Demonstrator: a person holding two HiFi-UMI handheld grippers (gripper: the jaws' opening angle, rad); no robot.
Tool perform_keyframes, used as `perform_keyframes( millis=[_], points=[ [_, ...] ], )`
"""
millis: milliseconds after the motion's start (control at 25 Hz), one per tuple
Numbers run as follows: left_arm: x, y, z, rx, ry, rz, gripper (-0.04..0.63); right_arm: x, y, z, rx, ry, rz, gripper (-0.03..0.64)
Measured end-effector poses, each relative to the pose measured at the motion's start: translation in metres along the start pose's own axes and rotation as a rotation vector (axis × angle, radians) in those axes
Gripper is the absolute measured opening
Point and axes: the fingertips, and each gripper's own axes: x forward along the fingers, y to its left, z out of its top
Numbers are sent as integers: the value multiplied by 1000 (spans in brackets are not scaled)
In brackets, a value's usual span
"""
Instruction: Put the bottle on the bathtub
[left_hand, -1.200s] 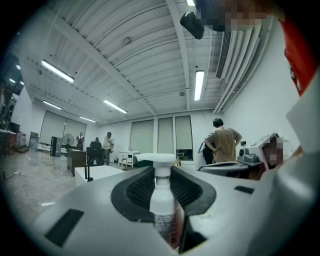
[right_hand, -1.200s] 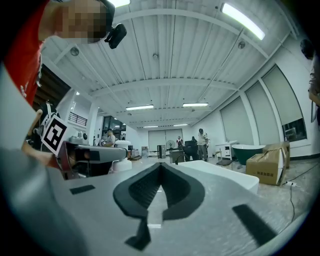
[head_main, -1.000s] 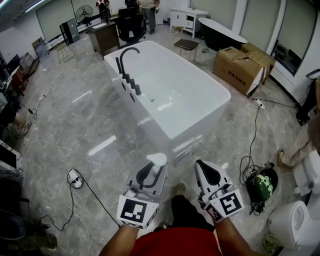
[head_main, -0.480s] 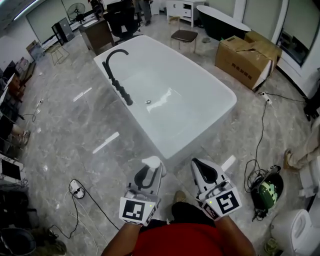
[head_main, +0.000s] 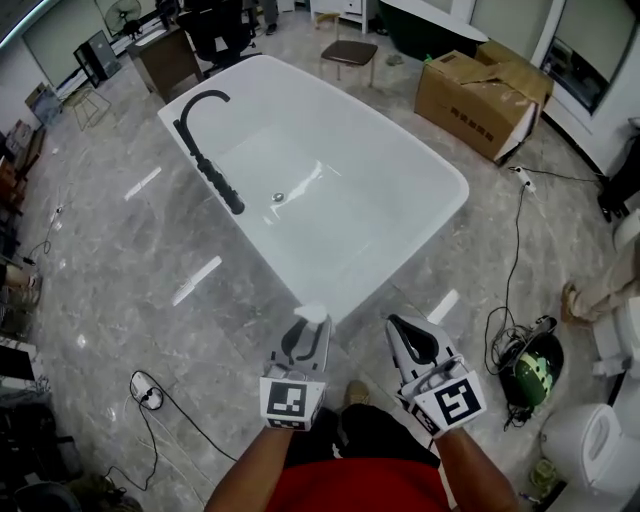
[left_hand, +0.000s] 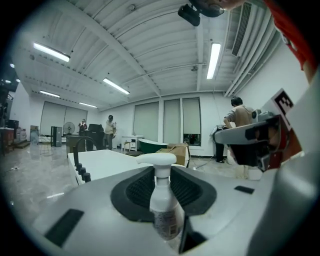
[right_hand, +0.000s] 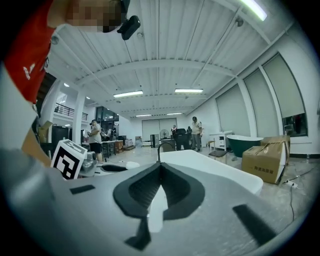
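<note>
Closing in on the bathtub (head_main: 452, 178) now: against the frames from a second ago, the white tub sits larger and further left in the head view, and its near end has slid right down towards both grippers. The black faucet (head_main: 205, 140) on the tub's left rim has swung out to the left as well.

The left gripper (head_main: 306, 345) still has its jaws clamped on the bottle (head_main: 312, 314), same hold as before. In the left gripper view the bottle stands upright between the dark pads, white pump cap on top and printed label below. In the head view that cap now shows just short of the tub's near edge, where earlier there was more bare floor between them. The bottle is not on the tub yet.

The right gripper (head_main: 418, 345) rides alongside, just right of the left one, jaws pressed together with nothing between them, unchanged.

Far right, the cardboard box (head_main: 480, 90) stands beyond the tub, and a stool (head_main: 348, 52) sits at the far end.
</note>
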Motion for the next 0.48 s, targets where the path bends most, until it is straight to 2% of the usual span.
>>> perform_keyframes(
  millis=[280, 480],
  points=[
    [41, 18, -53, -1, 67, -52, 95, 6, -15, -28, 7, 43, -104, 5],
    [64, 25, -88, 8, 107, -88, 95, 13, -16, -54, 12, 76, -135, 5]
  ],
)
